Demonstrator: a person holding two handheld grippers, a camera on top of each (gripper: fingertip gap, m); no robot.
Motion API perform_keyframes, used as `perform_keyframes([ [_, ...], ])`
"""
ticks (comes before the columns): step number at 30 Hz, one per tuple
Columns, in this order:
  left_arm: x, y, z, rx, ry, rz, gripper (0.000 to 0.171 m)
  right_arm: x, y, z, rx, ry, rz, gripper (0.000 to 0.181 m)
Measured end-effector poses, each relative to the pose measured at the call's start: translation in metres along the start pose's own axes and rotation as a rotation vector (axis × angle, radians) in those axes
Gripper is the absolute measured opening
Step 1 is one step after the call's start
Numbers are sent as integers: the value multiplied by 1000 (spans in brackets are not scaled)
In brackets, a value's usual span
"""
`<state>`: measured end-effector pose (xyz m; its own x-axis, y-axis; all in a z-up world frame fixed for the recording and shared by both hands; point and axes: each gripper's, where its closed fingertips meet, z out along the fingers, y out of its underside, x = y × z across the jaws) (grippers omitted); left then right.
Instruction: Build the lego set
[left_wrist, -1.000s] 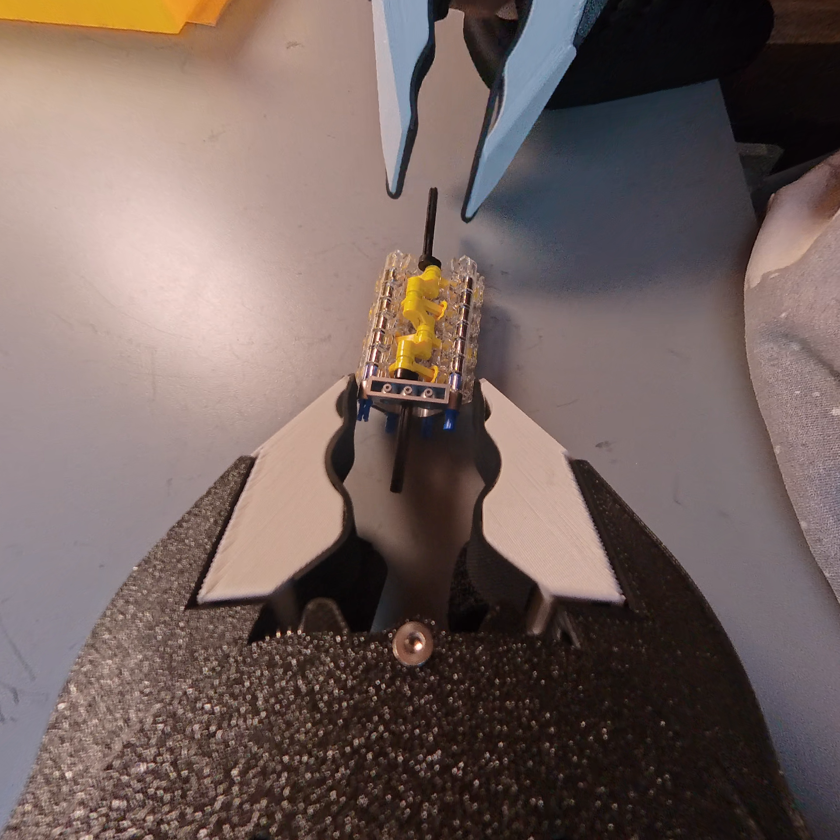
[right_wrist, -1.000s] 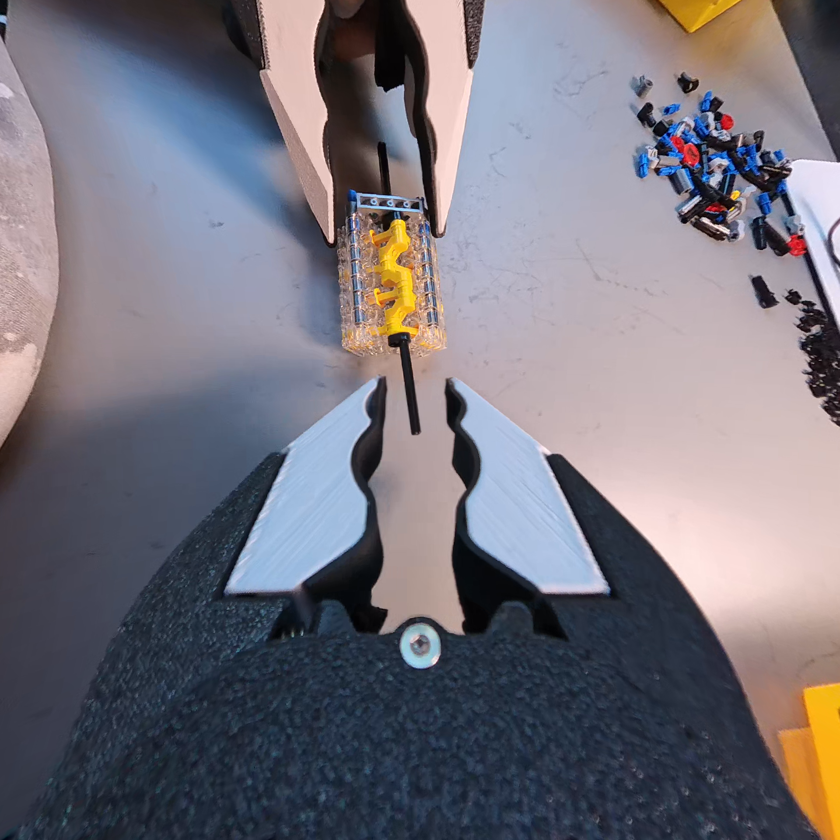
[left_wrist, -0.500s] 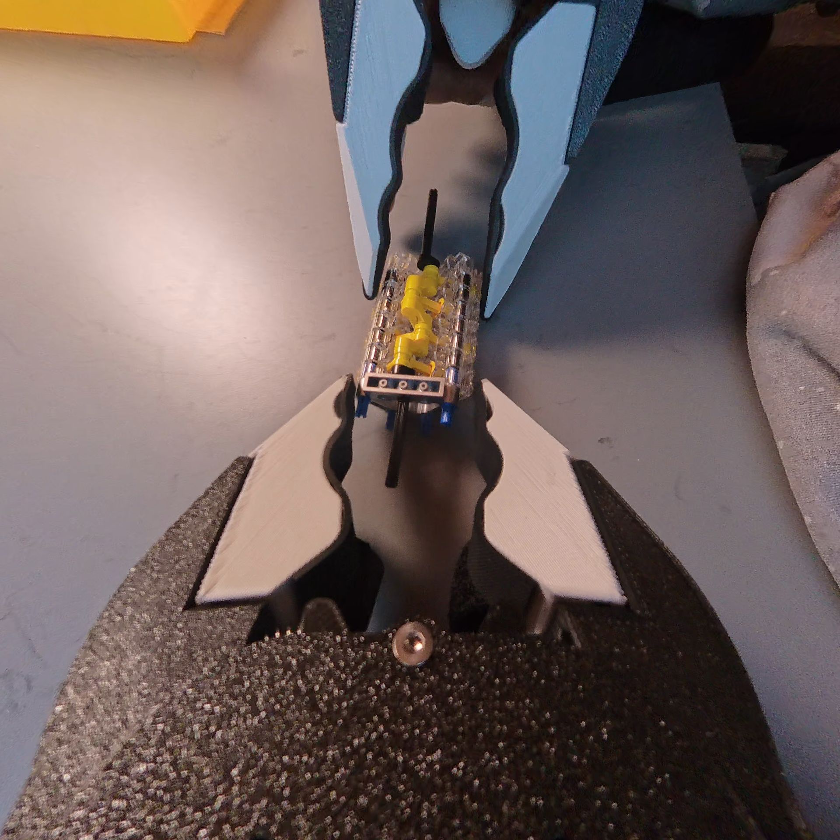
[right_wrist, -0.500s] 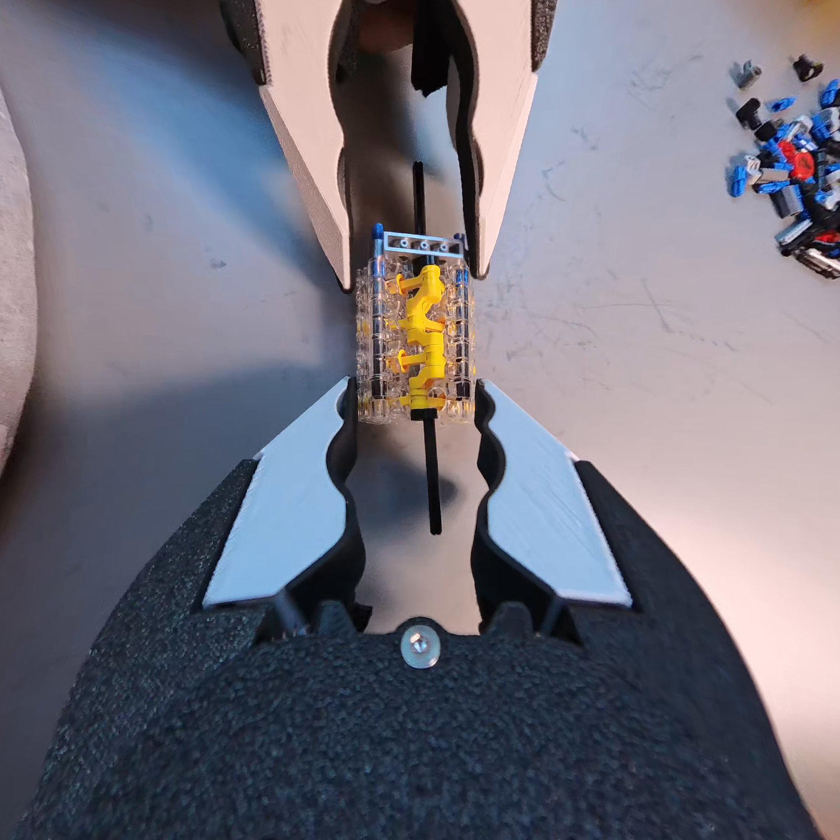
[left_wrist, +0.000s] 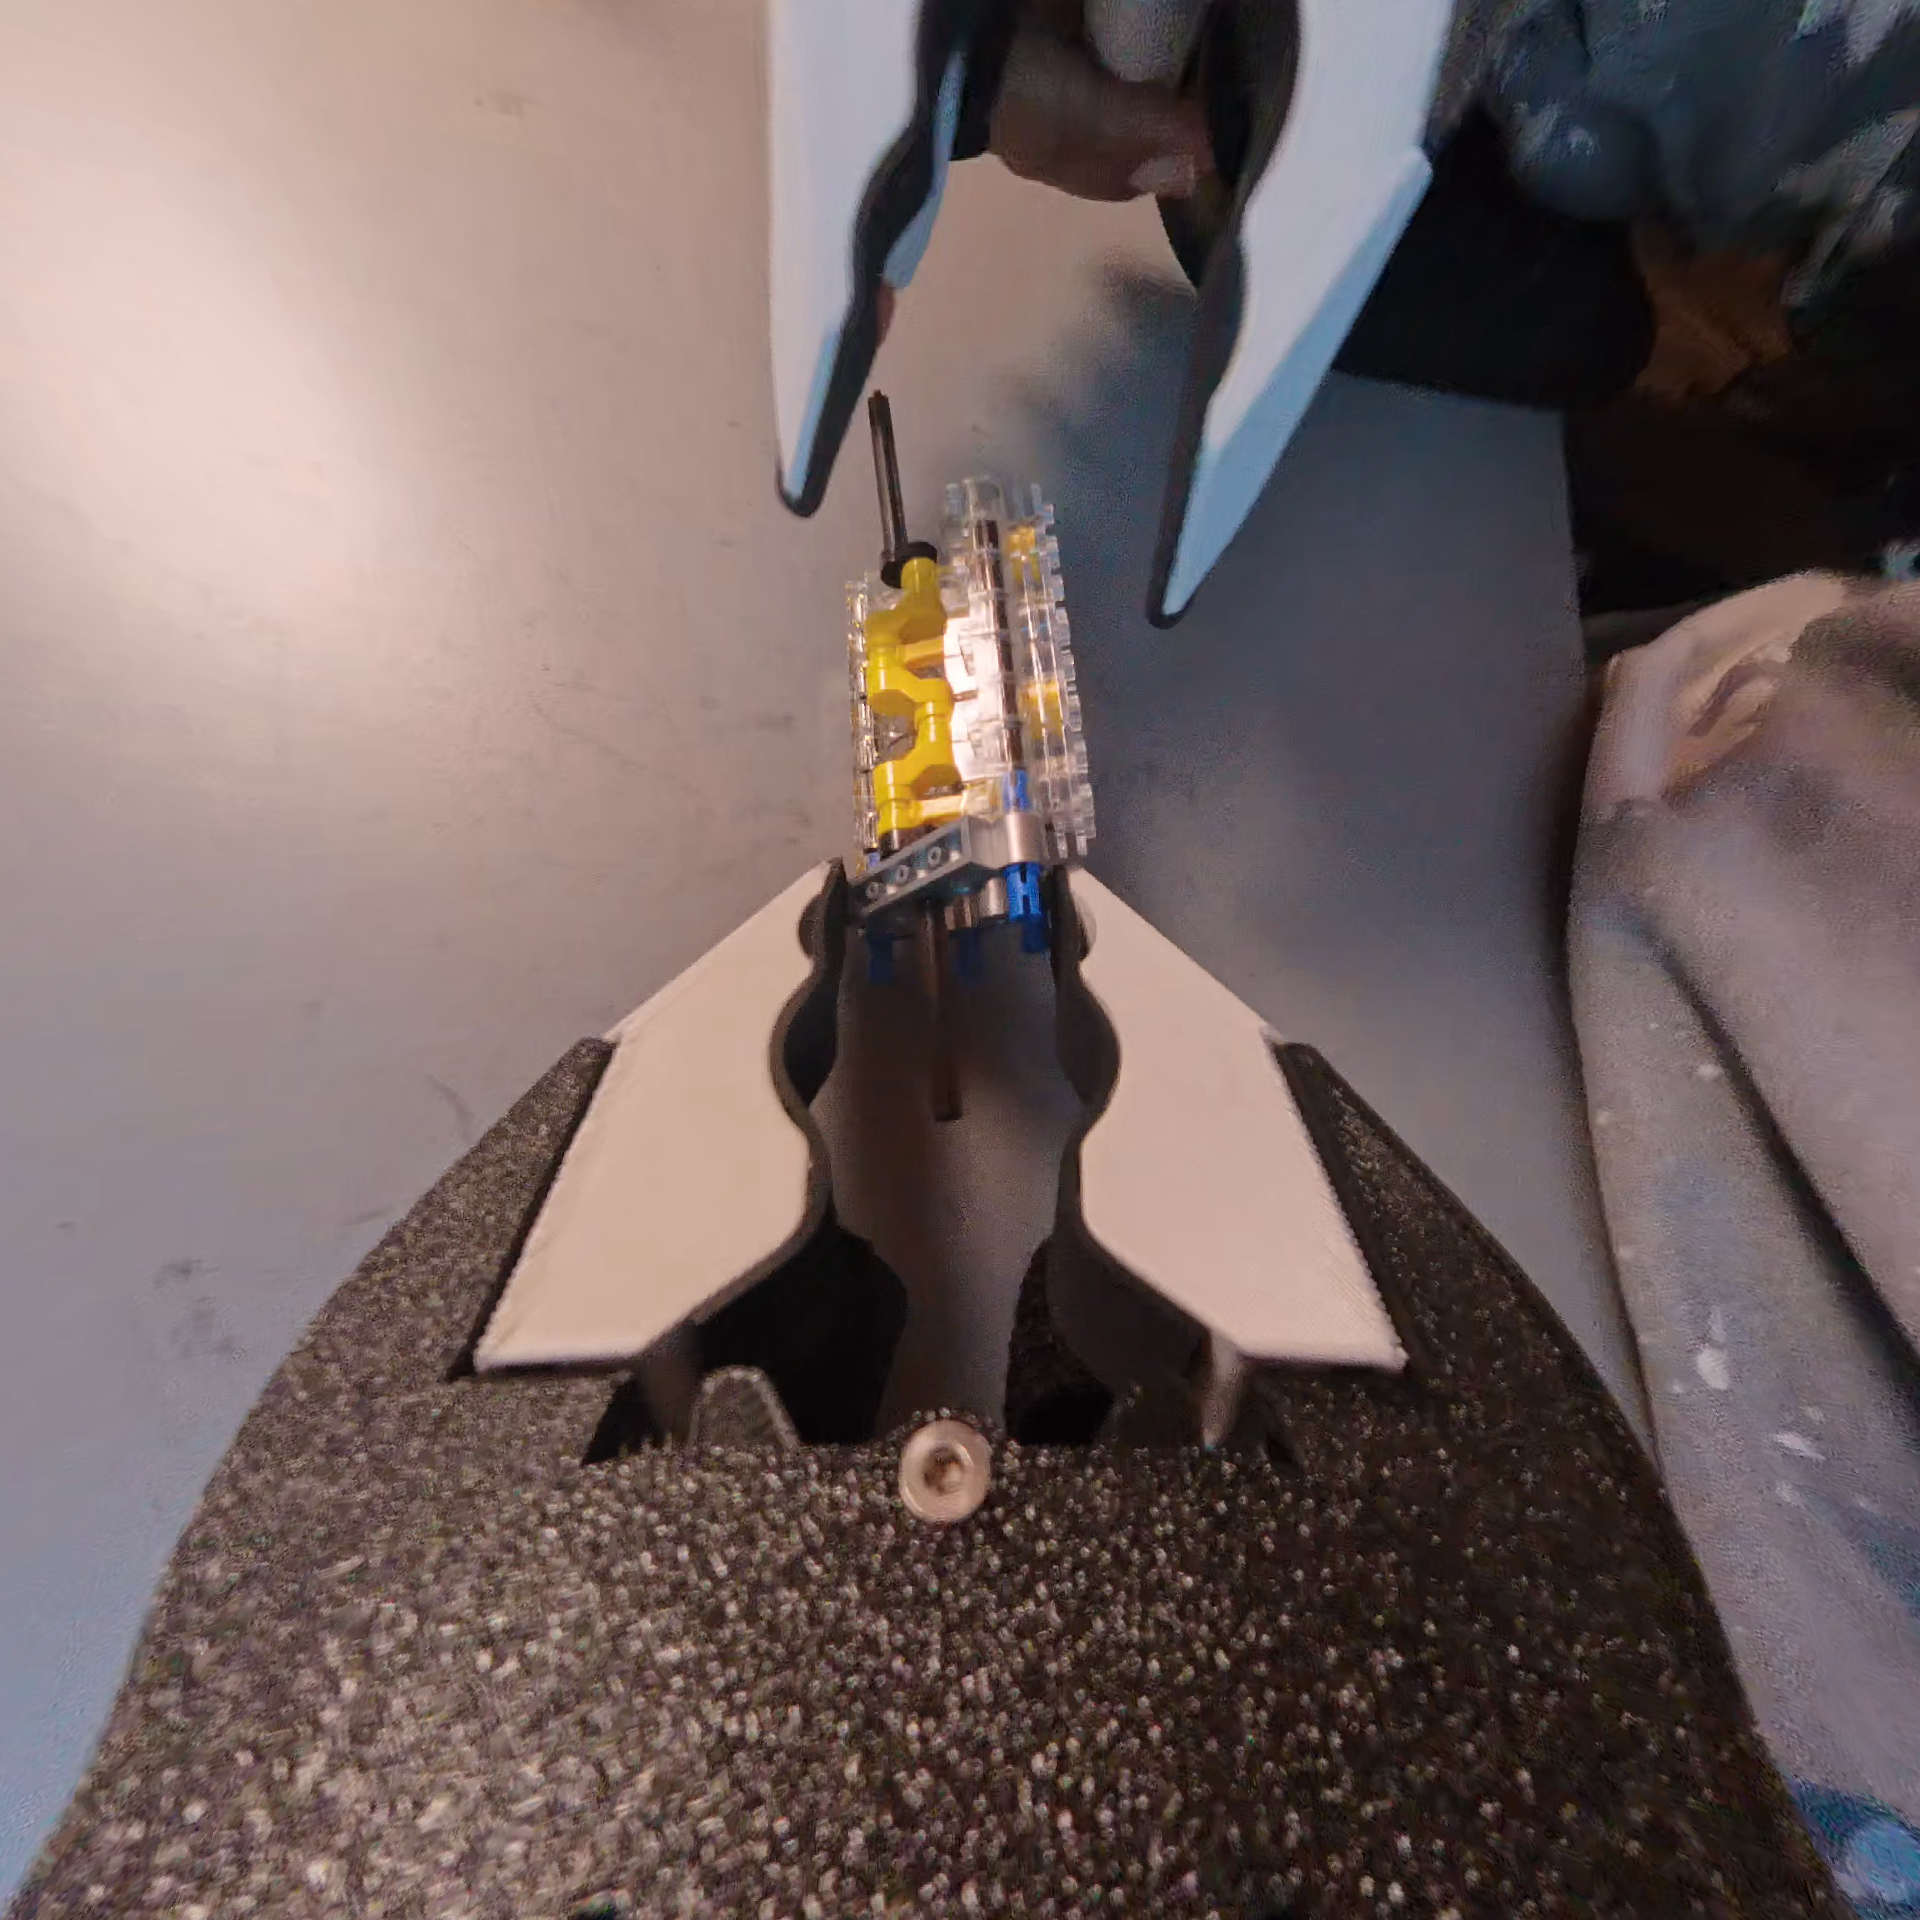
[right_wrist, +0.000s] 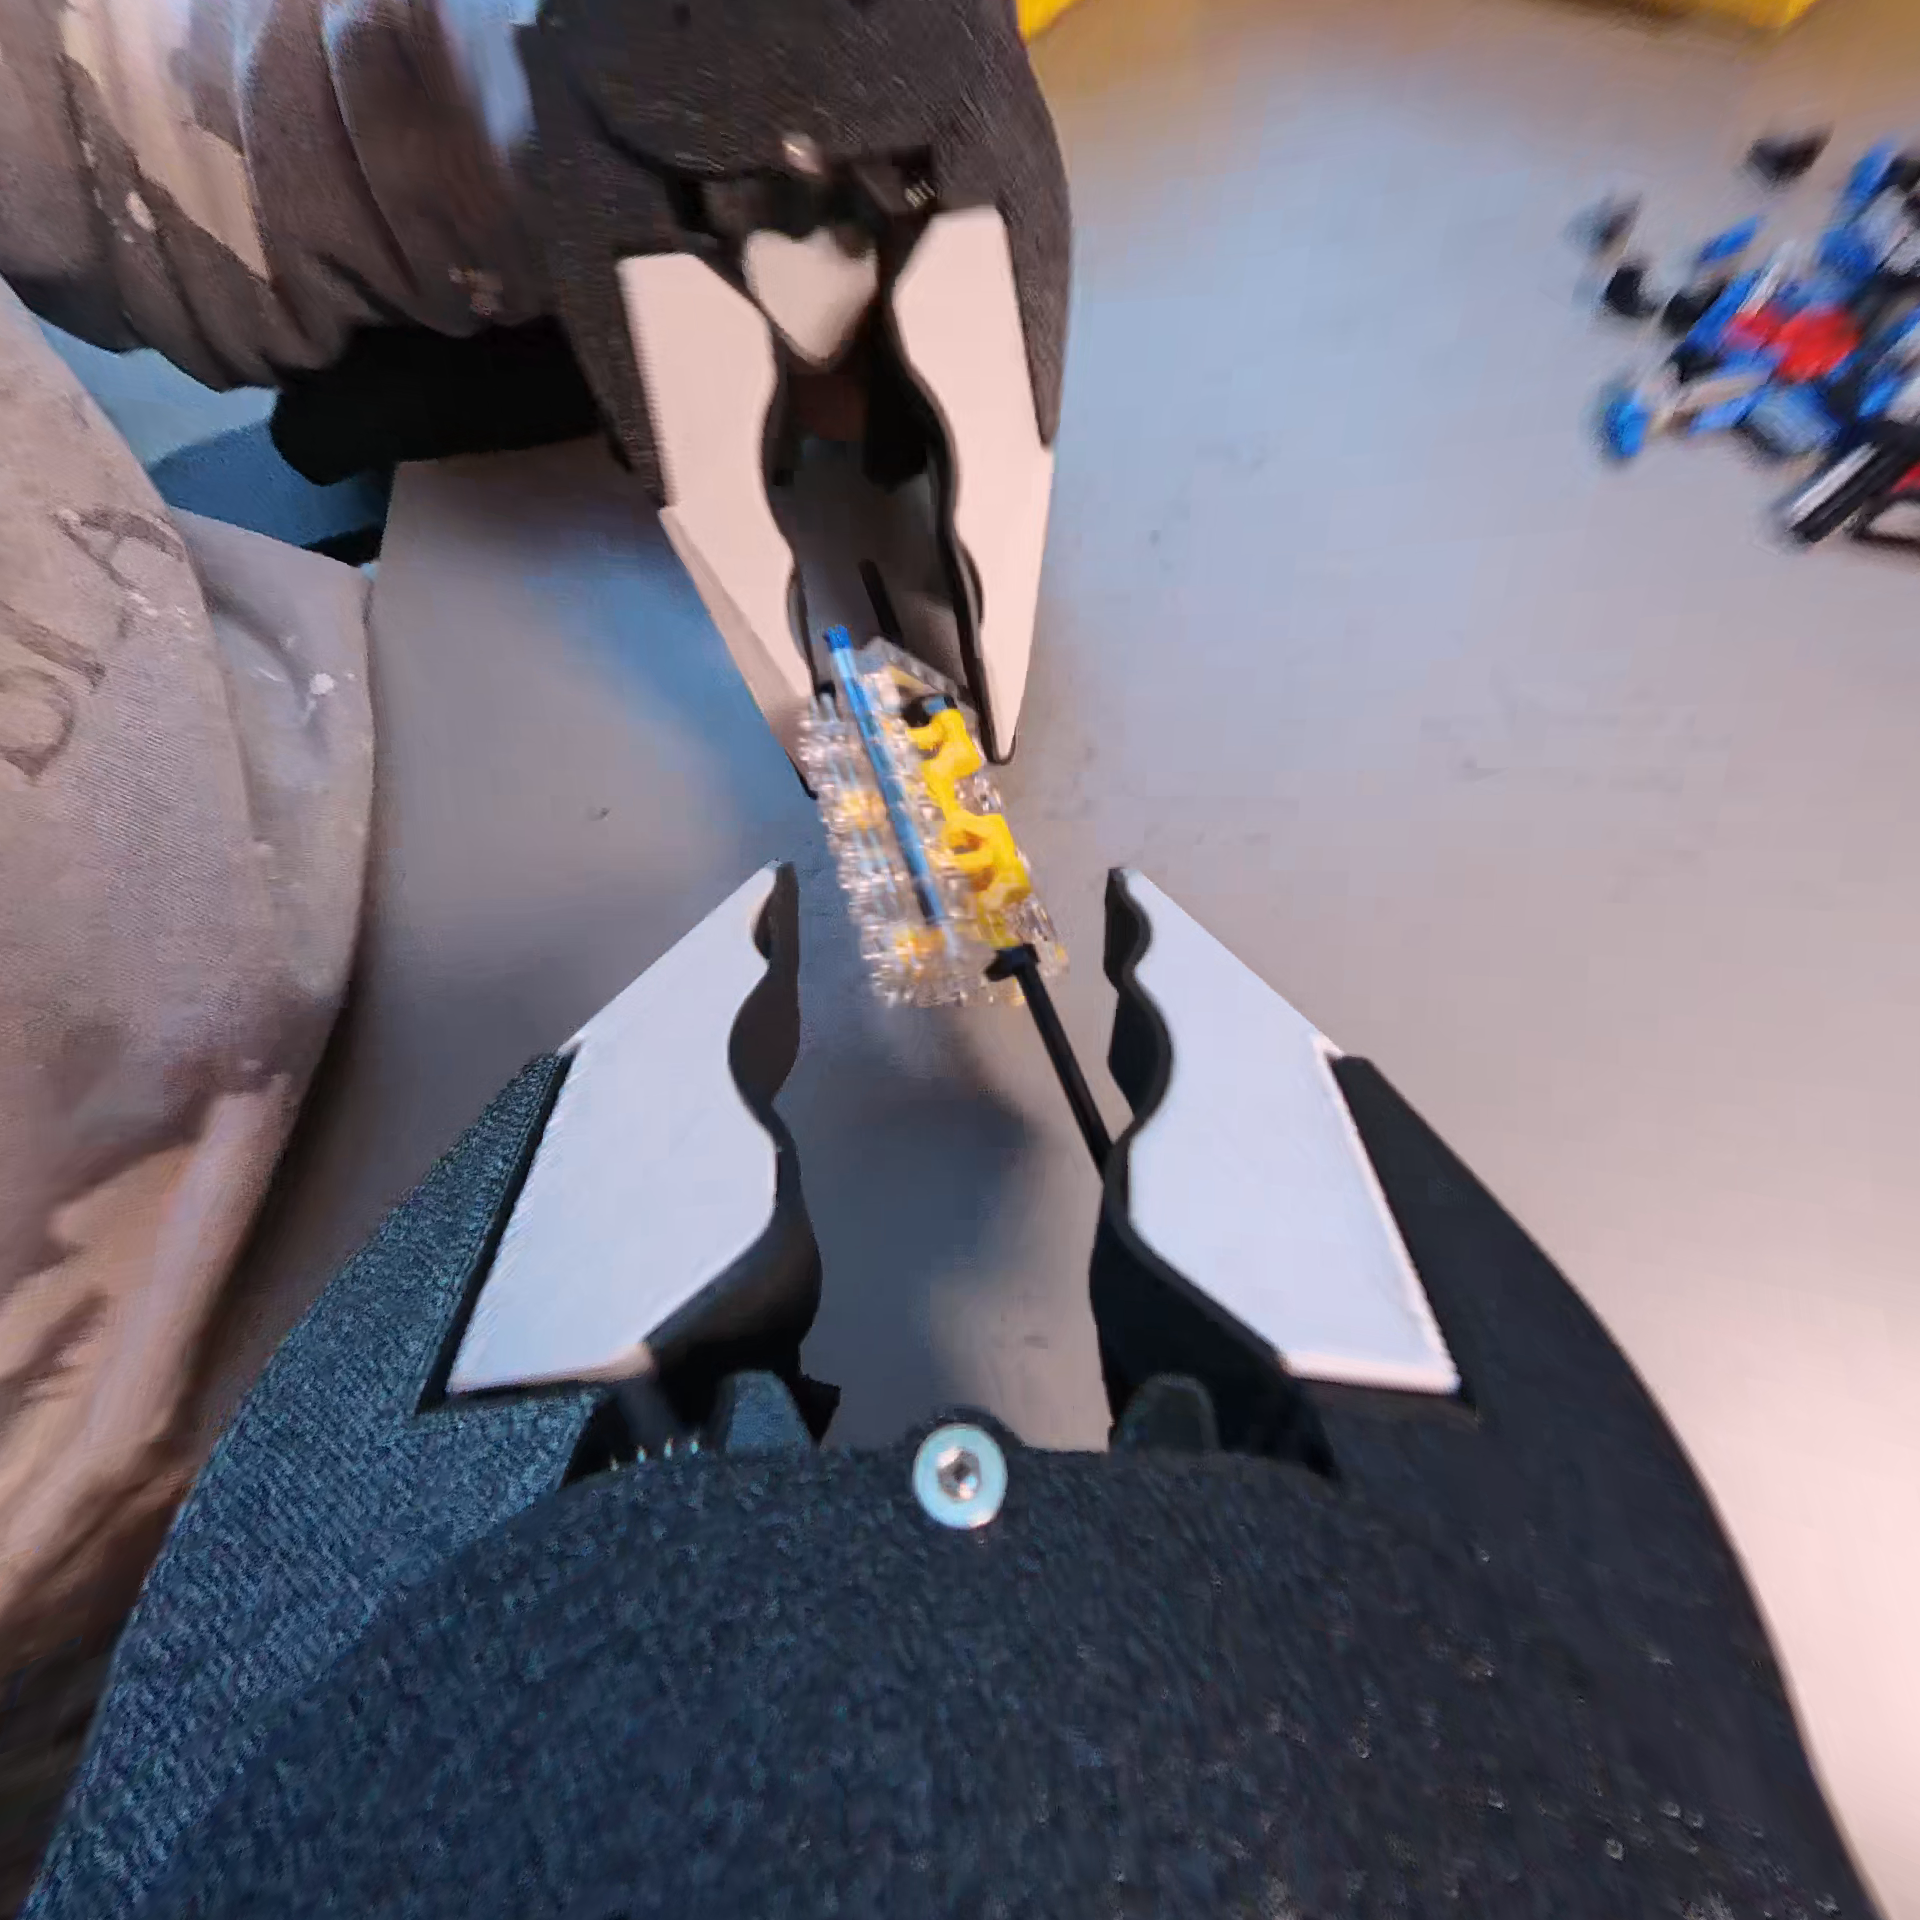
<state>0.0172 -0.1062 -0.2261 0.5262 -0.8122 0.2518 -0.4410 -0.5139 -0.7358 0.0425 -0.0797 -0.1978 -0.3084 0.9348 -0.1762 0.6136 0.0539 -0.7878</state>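
A small brick assembly (left_wrist: 961, 707) of clear blocks with a yellow crank part, blue pins and a long black axle (left_wrist: 885, 462) is held by its near end in my left gripper (left_wrist: 951, 883), which is shut on it and has it turned on its side, above the grey table (left_wrist: 364, 623). In the right wrist view the assembly (right_wrist: 930, 831) hangs tilted between my open right gripper (right_wrist: 945, 883) and the far left gripper (right_wrist: 904, 748). The black axle (right_wrist: 1060, 1049) lies close to my right fingertips' inner edge. The right gripper also shows in the left wrist view (left_wrist: 977, 551), open.
A pile of small blue, black and red brick parts (right_wrist: 1787, 353) lies on the table at the far right. A person's grey sleeve (right_wrist: 135, 727) fills the left side, also at the right in the left wrist view (left_wrist: 1745, 1039). A yellow object (right_wrist: 1714, 8) sits at the back edge. Tip to tip, the grippers are about 5 cm apart.
The left gripper has lifted and rolled the assembly onto its side. The right gripper, which had its tips around the far end, has opened wider and drawn back.
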Motion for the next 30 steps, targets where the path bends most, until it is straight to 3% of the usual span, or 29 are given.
perform_keyframes([
  [4,-3,-6,-3,7,137,-202,38,0,2,-5,-50,197,-339,53],
  [6,-1,-11,-4,15,224,-293,38,5,6,-1,-98,294,-459,43],
  [8,7,-13,-5,0,334,-366,38,5,6,4,-109,299,-489,23],
  [9,7,-13,-5,-8,359,-389,38,4,6,7,-114,267,-452,23],
  [10,3,-15,-5,1,351,-391,39,5,6,7,-123,228,-384,23],
  [12,-8,-18,-9,26,269,-331,58,3,12,6,-177,77,-176,23],
  [16,-25,-24,-21,83,71,-137,59,13,16,9,-235,-118,110,24],
  [18,-26,-23,-20,91,2,-53,59,28,10,13,-214,-106,155,26],
  [20,-29,-17,-16,75,-65,-1,59,36,2,13,-170,-112,172,42],
  [25,-31,-8,-15,45,-146,88,58,48,-24,-15,37,-19,79,52],
  [30,-45,1,-23,3,-215,113,50,41,15,-31,-104,165,-57,59],
])
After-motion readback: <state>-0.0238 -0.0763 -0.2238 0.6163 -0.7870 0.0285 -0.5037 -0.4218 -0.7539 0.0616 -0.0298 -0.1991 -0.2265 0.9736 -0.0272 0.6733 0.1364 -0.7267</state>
